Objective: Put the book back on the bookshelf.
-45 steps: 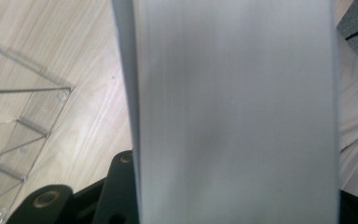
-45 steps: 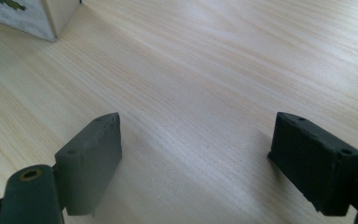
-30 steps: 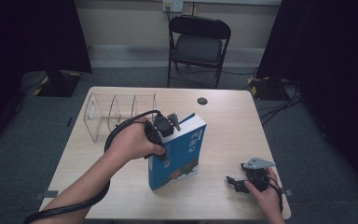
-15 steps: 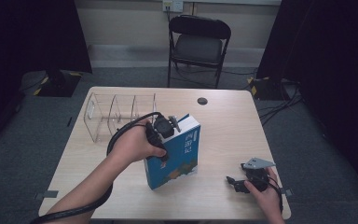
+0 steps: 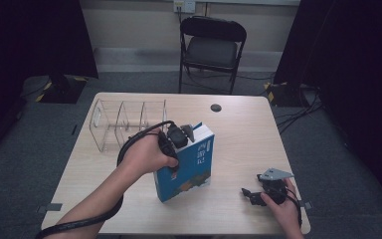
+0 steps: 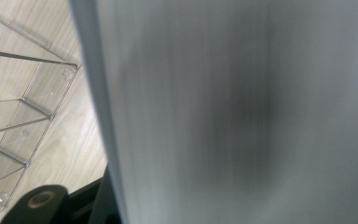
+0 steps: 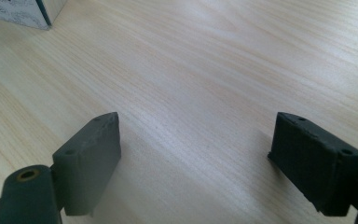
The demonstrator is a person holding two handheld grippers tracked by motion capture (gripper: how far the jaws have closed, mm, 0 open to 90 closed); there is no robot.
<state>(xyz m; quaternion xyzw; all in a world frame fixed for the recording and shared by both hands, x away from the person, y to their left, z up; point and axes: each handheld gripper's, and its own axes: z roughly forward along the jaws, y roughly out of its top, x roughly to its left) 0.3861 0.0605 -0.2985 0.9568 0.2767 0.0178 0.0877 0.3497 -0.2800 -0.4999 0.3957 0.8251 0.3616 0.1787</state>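
A thick blue book (image 5: 191,167) stands on its lower edge on the wooden table (image 5: 243,139), leaning a little. My left gripper (image 5: 179,135) grips it at the top edge. Its jaws have just been closing with the book between them. In the left gripper view the book's pale page edges (image 6: 237,112) sit blurred right in front of the camera, and one black jaw shows at the bottom left. My right gripper (image 5: 248,195) rests near the table's front right corner, open (image 7: 196,154), with only bare wood between its pads. A corner of the book (image 7: 23,11) shows far off.
A clear plastic divider rack (image 5: 124,122) stands at the table's back left, just behind the left hand; its floor shows as the rack (image 6: 23,112) beside the book. A small black disc (image 5: 216,107) lies near the back edge. A folding chair (image 5: 213,45) stands beyond the table.
The book and my left gripper have shifted slightly to the left, towards the rack. The right gripper has stayed where it was.
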